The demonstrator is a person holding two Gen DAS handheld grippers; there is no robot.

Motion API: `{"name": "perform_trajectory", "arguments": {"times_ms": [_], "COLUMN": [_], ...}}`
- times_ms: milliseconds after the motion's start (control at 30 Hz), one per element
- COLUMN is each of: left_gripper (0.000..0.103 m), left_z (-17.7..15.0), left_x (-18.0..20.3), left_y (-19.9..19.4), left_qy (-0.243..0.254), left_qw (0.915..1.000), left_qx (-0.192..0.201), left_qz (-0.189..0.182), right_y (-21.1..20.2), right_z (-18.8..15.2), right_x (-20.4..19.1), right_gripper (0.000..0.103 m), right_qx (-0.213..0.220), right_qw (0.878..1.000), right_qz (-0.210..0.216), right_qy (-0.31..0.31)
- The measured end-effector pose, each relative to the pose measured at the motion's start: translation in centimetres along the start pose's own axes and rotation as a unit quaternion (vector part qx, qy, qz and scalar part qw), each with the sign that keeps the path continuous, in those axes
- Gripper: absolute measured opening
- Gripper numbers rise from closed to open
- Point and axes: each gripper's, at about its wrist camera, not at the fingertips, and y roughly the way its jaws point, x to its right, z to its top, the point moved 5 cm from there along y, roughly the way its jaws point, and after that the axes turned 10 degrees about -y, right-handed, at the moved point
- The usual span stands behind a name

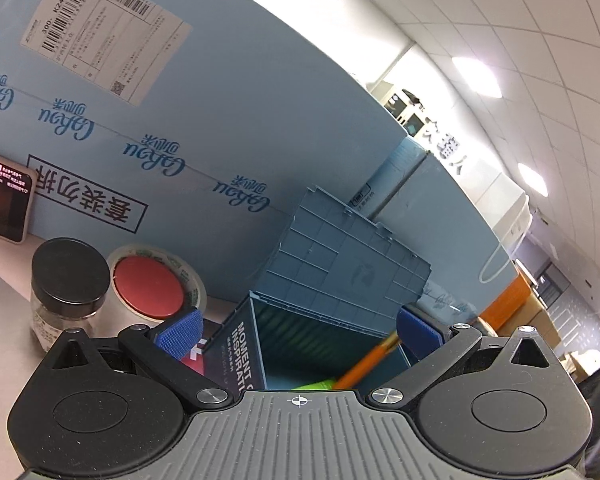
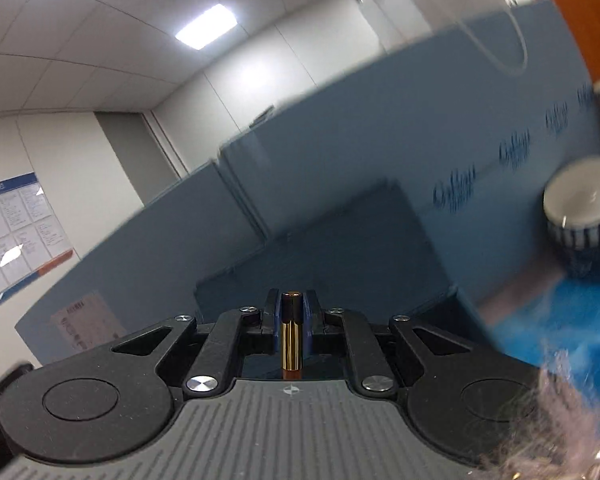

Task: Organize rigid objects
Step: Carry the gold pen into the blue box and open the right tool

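Left tool [image 1: 298, 330] sits wide open, nothing in it, right over the open blue storage box [image 1: 316, 332] with an orange pen [image 1: 370, 364] inside. Jar [image 1: 66, 284] and tape roll [image 1: 156, 286] at 10 o'clock. Right tool [image 2: 292, 314] is clamped on a small gold battery [image 2: 291, 334].

phone [image 1: 5, 196]: cut off at left edge, left of the claw
cup [image 2: 580, 216]: motion-blurred, right of the claw
pen [image 1: 370, 362]: lower end hidden
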Motion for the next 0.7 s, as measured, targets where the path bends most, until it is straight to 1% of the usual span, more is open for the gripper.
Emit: {"name": "perform_trajectory", "arguments": {"times_ms": [100, 267, 367, 533, 700], "left_gripper": [0.103, 0.103, 0.103, 0.103, 0.103], "left_z": [0.1, 0.1, 0.0, -0.2, -0.4], "left_x": [0.0, 0.0, 0.0, 0.1, 0.1], "left_y": [-0.1, 0.1, 0.2, 0.5, 0.8], "left_qy": [0.000, 0.001, 0.002, 0.005, 0.007], "left_qw": [1.0000, 1.0000, 1.0000, 0.9999, 0.9999], "left_qx": [0.000, -0.003, -0.006, -0.010, -0.014], "left_qz": [-0.002, -0.002, -0.002, -0.001, -0.001], "right_y": [0.8, 1.5, 1.9, 1.8, 1.7], "right_z": [-1.5, -2.9, -3.2, -3.4, -3.4], "right_x": [-0.5, -0.8, -0.4, 0.3, 0.8], "right_gripper": [0.010, 0.010, 0.011, 0.012, 0.014], "right_qx": [-0.006, -0.025, -0.041, -0.055, -0.074], "right_qw": [1.000, 1.000, 0.999, 0.998, 0.994], "right_qz": [-0.009, -0.018, -0.022, -0.034, -0.055], "right_qy": [0.009, -0.007, -0.008, -0.025, -0.060]}}
